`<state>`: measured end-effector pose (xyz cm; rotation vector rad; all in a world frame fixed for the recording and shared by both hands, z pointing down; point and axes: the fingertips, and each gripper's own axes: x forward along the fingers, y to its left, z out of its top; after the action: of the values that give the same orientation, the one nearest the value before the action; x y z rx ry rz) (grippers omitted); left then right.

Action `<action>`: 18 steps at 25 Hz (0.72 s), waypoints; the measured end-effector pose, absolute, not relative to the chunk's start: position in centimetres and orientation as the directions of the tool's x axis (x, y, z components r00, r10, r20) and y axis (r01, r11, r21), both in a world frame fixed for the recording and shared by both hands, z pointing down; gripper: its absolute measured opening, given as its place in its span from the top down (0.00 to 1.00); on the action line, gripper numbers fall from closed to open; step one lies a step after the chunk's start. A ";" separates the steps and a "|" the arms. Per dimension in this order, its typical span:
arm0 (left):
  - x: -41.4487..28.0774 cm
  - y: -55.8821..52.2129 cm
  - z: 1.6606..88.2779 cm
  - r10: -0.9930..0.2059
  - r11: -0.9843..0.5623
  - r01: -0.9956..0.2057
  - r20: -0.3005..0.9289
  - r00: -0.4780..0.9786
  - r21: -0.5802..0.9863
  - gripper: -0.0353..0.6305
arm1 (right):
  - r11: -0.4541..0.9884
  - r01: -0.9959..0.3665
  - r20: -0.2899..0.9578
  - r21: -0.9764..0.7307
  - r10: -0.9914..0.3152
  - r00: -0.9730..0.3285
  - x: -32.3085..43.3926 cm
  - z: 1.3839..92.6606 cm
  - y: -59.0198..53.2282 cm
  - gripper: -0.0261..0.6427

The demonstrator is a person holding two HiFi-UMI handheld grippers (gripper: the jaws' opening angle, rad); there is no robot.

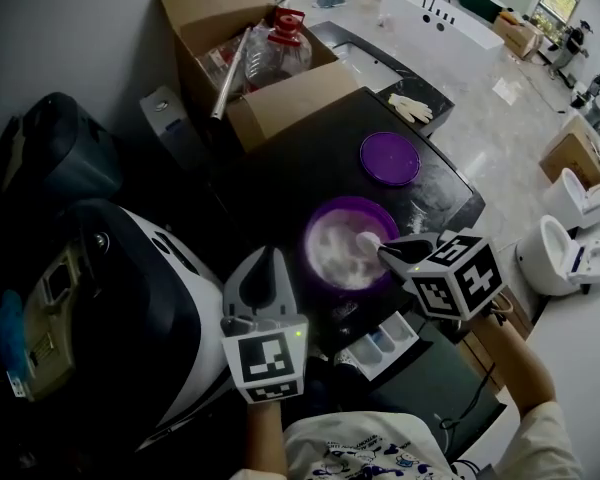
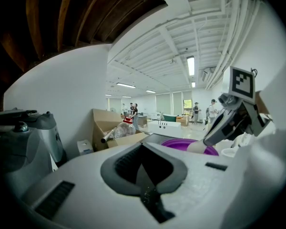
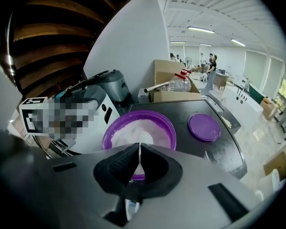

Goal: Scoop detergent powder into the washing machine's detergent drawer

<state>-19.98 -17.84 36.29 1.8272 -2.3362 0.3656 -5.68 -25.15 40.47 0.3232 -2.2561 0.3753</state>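
As right gripper pinches white scoop, scoop tip sits in powder inside purple bowl, just ahead of jaws. Left gripper pressed together, empty, left of bowl. Detergent drawer open near right gripper.

The round purple plastic tub, flat purple plastic lid and white plastic spoon look smooth, faintly glossy. The white powder is matt. The black machine top shines; the brown cardboard box is dull.

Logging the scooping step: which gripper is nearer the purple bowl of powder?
Right. The right gripper holds a white scoop over the purple bowl; the left gripper sits shut just outside its left rim.
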 end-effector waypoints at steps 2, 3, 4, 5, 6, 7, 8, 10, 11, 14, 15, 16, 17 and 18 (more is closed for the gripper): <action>-20.0 -17.8 36.3 -0.932 0.225 -0.969 0.268 -0.243 -0.097 0.94 | 0.927 -0.346 0.777 -0.144 -0.111 -0.620 -5.4 40.7 -25.3 0.93; -20.1 -17.8 36.3 -0.932 0.226 -0.969 0.268 -0.244 -0.098 0.94 | 0.929 -0.346 0.786 -0.133 -0.114 -0.608 -5.2 40.9 -25.4 0.93; -20.2 -17.7 36.2 -0.932 0.227 -0.969 0.267 -0.246 -0.099 0.94 | 0.931 -0.344 0.794 -0.120 -0.118 -0.596 -5.1 41.1 -25.5 0.93; -20.3 -17.7 36.2 -0.931 0.229 -0.968 0.266 -0.248 -0.101 0.94 | 0.933 -0.342 0.802 -0.109 -0.120 -0.585 -5.0 41.3 -25.6 0.93; -20.4 -17.6 36.2 -0.931 0.229 -0.968 0.266 -0.249 -0.102 0.94 | 0.936 -0.338 0.809 -0.101 -0.120 -0.576 -4.9 41.4 -25.7 0.93; -20.4 -17.6 36.2 -0.931 0.229 -0.968 0.266 -0.249 -0.104 0.94 | 0.938 -0.334 0.814 -0.096 -0.119 -0.568 -4.9 41.6 -25.6 0.93; -20.4 -17.6 36.2 -0.931 0.227 -0.968 0.267 -0.248 -0.105 0.94 | 0.940 -0.330 0.819 -0.092 -0.118 -0.562 -4.9 41.7 -25.6 0.93; -20.4 -17.6 36.2 -0.932 0.225 -0.969 0.266 -0.246 -0.106 0.94 | 0.946 -0.317 0.830 -0.075 -0.117 -0.546 -5.0 41.9 -25.5 0.93; -20.4 -17.7 36.2 -0.932 0.225 -0.969 0.266 -0.245 -0.104 0.94 | 0.950 -0.306 0.836 -0.063 -0.118 -0.536 -5.1 42.0 -25.4 0.93; -20.5 -17.7 36.2 -0.933 0.226 -0.969 0.266 -0.244 -0.097 0.94 | 0.960 -0.277 0.856 -0.035 -0.114 -0.504 -5.3 42.4 -25.1 0.93; -20.5 -17.7 36.2 -0.933 0.226 -0.969 0.266 -0.244 -0.095 0.94 | 0.962 -0.271 0.862 -0.033 -0.110 -0.495 -5.3 42.5 -25.0 0.93; -20.6 -17.6 36.2 -0.933 0.226 -0.970 0.266 -0.243 -0.095 0.94 | 0.963 -0.268 0.866 -0.034 -0.106 -0.489 -5.3 42.6 -25.0 0.93; -20.6 -17.6 36.2 -0.933 0.226 -0.970 0.266 -0.243 -0.094 0.94 | 0.963 -0.267 0.869 -0.036 -0.102 -0.484 -5.2 42.7 -24.9 0.93; -20.6 -17.6 36.3 -0.933 0.226 -0.970 0.266 -0.243 -0.094 0.94 | 0.963 -0.266 0.871 -0.041 -0.097 -0.482 -5.2 42.8 -24.8 0.93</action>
<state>-20.57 -17.59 36.26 1.8296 -2.3351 0.3598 -5.23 -24.83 42.76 0.2564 -2.0733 0.2063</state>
